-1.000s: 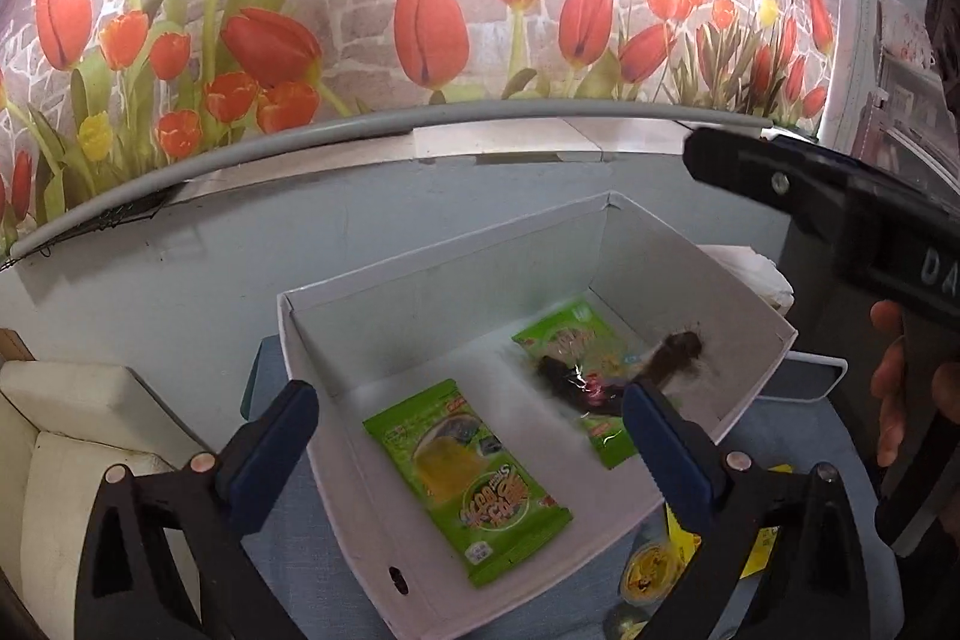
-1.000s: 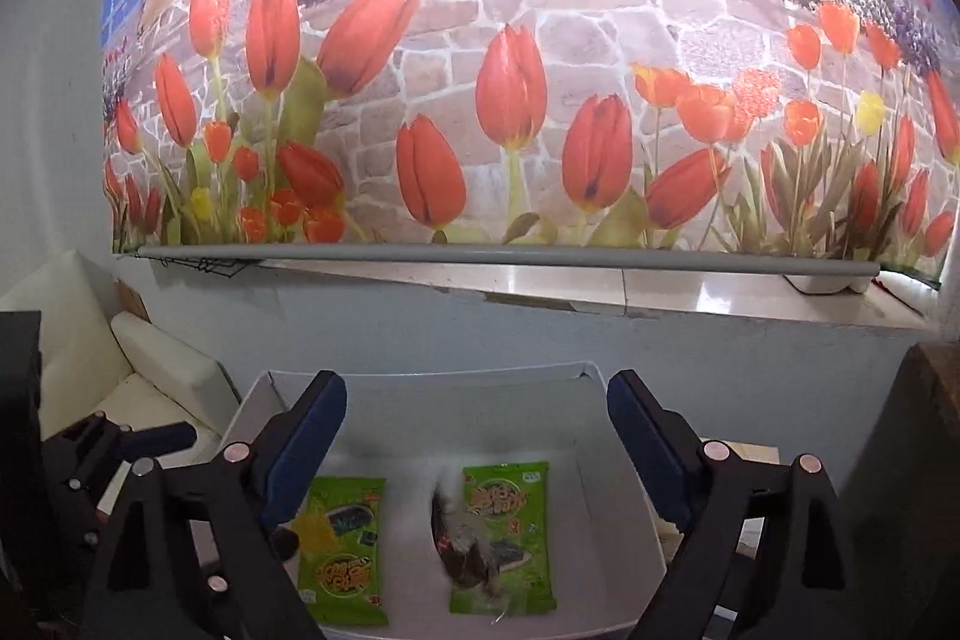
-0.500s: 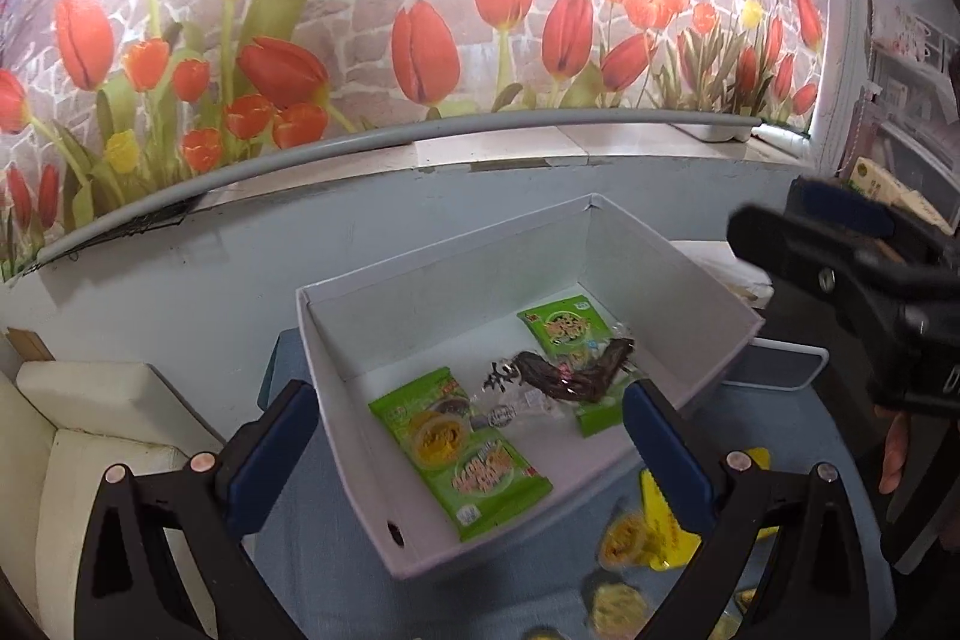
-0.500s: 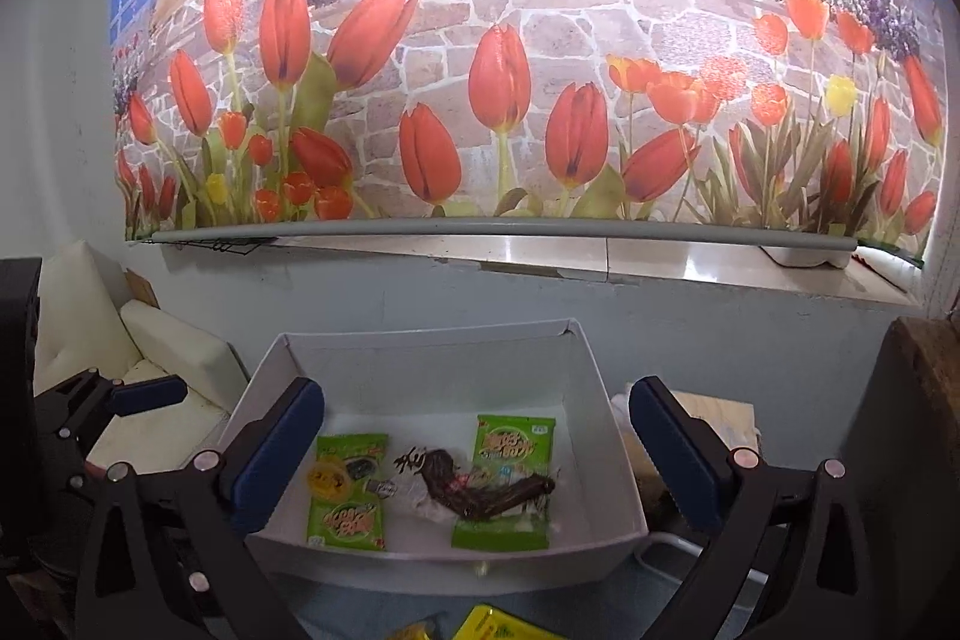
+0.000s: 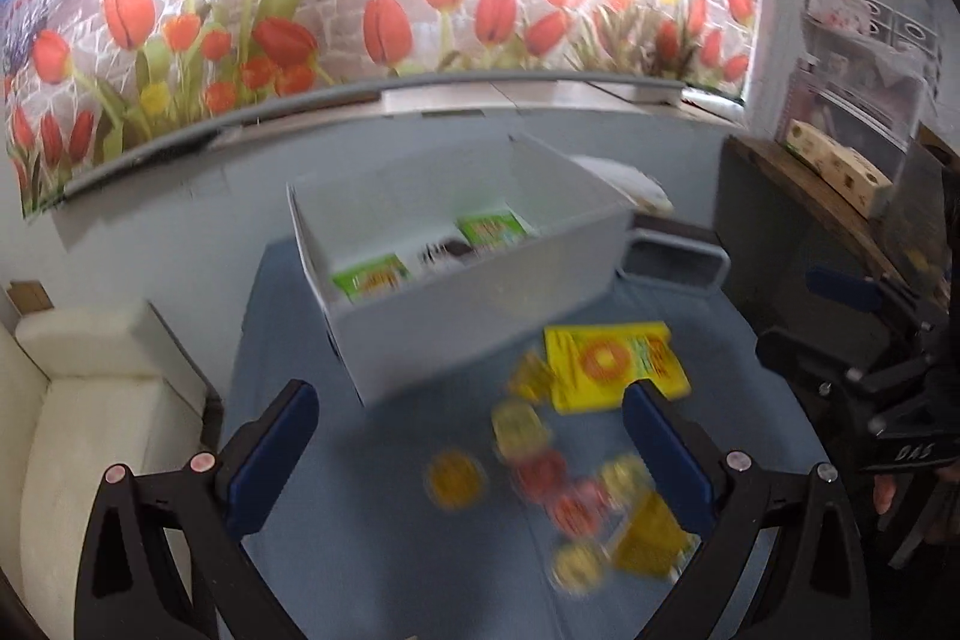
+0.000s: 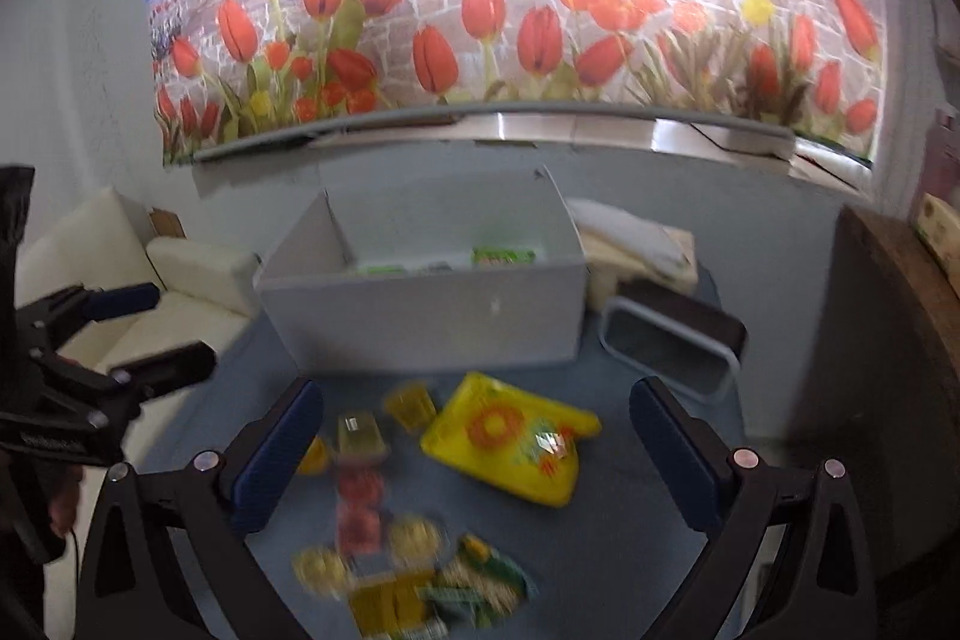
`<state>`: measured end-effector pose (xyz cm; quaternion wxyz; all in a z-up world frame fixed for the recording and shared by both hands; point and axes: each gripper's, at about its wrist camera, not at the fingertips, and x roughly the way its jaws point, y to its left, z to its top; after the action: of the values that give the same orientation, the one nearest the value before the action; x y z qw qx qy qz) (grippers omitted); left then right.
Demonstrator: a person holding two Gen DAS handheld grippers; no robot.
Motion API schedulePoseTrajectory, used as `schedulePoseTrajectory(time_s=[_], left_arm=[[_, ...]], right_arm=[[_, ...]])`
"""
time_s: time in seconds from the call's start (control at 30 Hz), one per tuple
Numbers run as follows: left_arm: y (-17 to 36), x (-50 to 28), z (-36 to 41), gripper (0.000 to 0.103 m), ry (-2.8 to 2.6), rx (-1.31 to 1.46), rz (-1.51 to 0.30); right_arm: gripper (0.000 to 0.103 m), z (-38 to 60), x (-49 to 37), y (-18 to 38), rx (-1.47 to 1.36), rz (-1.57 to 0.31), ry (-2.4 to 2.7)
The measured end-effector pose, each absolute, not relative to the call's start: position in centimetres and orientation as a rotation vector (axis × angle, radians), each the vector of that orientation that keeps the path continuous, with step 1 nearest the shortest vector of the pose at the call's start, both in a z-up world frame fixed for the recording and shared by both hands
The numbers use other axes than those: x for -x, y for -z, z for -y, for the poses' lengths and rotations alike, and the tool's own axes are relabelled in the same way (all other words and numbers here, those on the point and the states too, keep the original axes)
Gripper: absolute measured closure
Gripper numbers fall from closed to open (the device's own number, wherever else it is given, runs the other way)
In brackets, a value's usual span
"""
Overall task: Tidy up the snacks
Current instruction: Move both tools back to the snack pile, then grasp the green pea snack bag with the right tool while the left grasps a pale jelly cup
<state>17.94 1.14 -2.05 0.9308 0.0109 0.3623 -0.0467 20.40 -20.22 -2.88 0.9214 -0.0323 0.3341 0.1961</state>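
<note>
A white open box stands on the blue table; inside lie two green snack packets and a dark wrapped snack. In front of the box lies a big yellow packet, with several small round and square yellow and red snacks scattered near it, all blurred. My left gripper hangs open above the small snacks, nothing between its fingers. My right gripper is open wide over the yellow packet, holding nothing. Each gripper shows at the other view's edge.
A grey-rimmed tray sits right of the box, with folded pale cloth behind it. A cream sofa is at the left, a dark wooden shelf at the right, and a tulip mural wall behind.
Both grippers pulled back from over the box toward the near side. The dark snack now lies in the box, and the loose snacks on the table came into view.
</note>
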Motion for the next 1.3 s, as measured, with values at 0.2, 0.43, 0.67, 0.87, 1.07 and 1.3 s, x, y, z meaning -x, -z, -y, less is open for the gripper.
schedulePoseTrajectory(time_s=[0.2,0.43,0.67,0.87,1.07,1.3], left_arm=[[5.3,-13.0,0.7,0.000,0.136,-0.014,-0.801],[7.4,-10.2,1.2,0.000,0.166,0.020,-0.847],[8.0,-10.2,0.4,0.000,0.160,0.029,-0.858],[9.0,-11.0,0.3,0.000,0.177,0.026,-0.879],[10.0,-11.5,0.8,0.000,0.194,0.028,-0.897],[10.7,-11.8,0.8,0.000,0.199,0.037,-0.902]], right_arm=[[0.000,22.1,-17.0,8.4,-0.004,-0.800,-0.368],[0.000,21.2,-17.3,12.9,-0.029,-0.886,-0.310],[0.018,20.5,-18.9,15.3,-0.065,-0.958,-0.272],[0.044,19.9,-19.9,16.4,-0.117,-1.009,-0.309],[0.051,19.6,-20.0,16.2,-0.114,-0.987,-0.330],[0.054,20.1,-19.4,14.9,-0.098,-0.948,-0.337]])
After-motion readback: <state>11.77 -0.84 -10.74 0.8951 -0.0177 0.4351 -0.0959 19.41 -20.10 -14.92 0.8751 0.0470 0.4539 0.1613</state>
